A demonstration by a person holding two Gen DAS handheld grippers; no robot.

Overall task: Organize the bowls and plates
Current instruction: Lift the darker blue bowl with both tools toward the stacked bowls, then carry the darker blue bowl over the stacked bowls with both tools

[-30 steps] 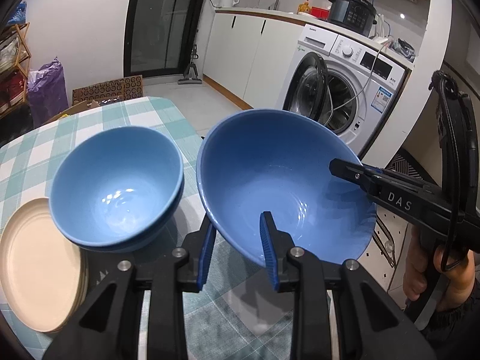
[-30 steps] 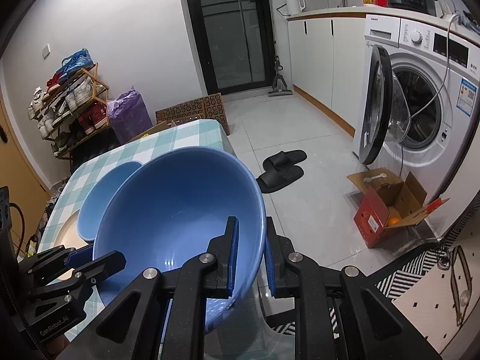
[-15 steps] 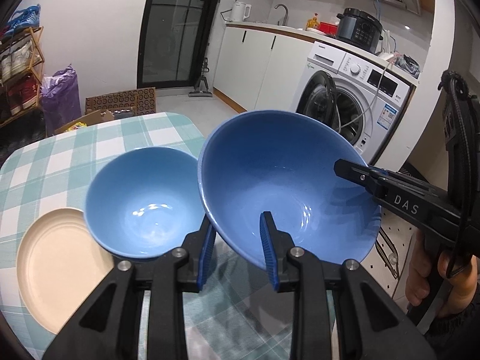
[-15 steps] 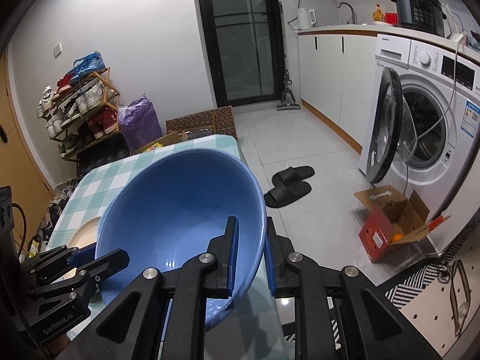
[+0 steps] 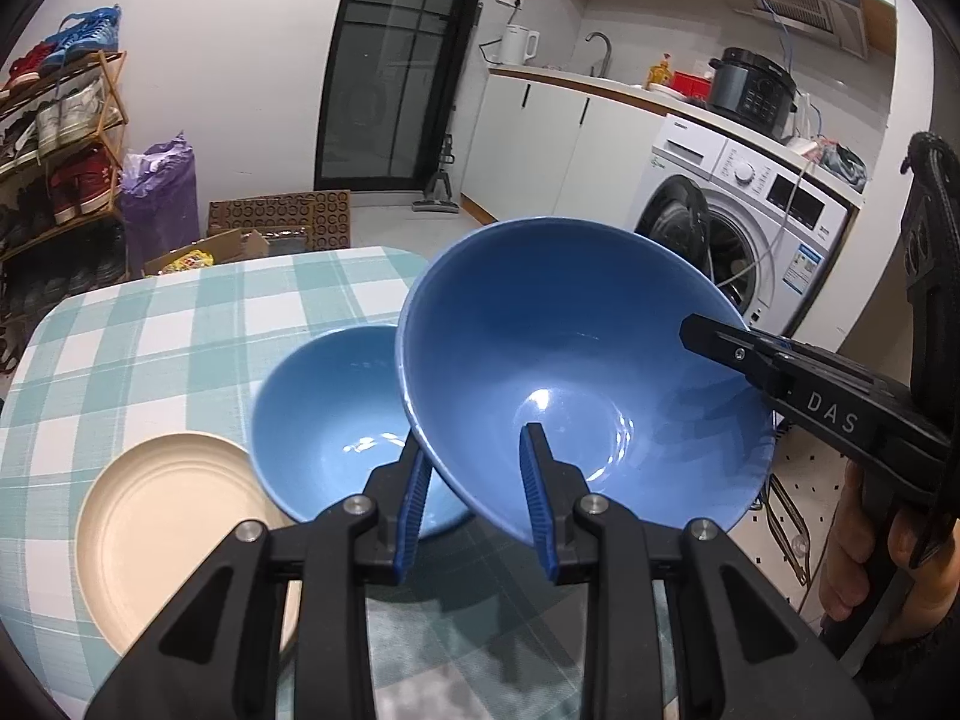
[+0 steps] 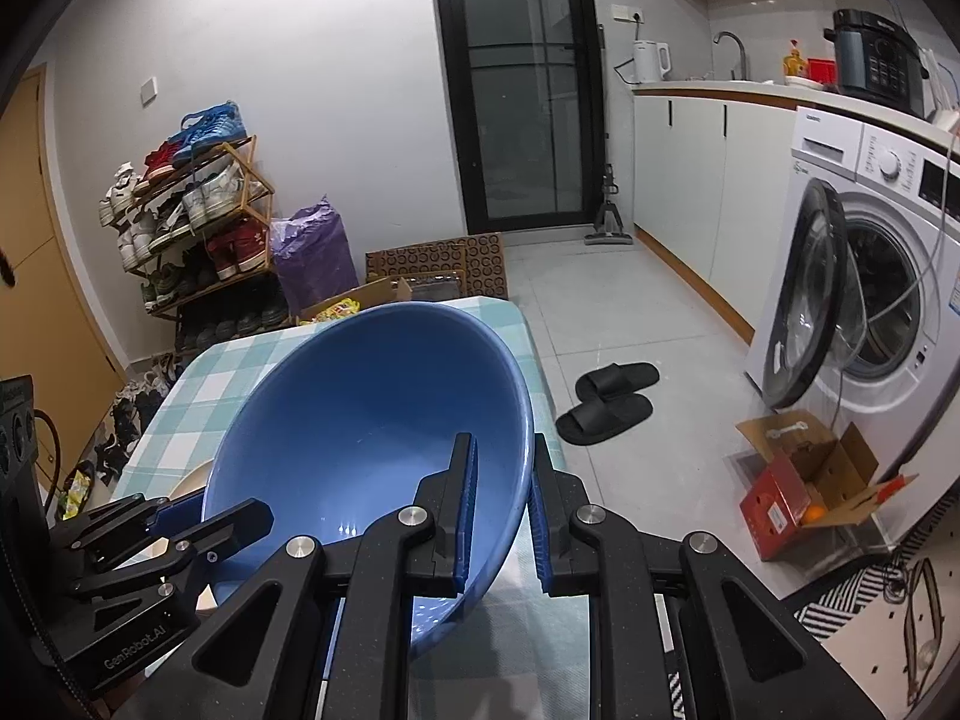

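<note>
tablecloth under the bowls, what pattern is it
The tablecloth is a teal-and-white check, clearest in the left wrist view behind the smaller blue bowl.

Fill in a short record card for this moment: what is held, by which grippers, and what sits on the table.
Held item: large blue bowl, lifted and tilted
Left gripper: shut on the bowl's near rim
Right gripper: shut on the bowl's opposite rim
On table: smaller blue bowl; beige plate beside it
Table: teal-and-white checked cloth
Background: washing machine, door open
</note>
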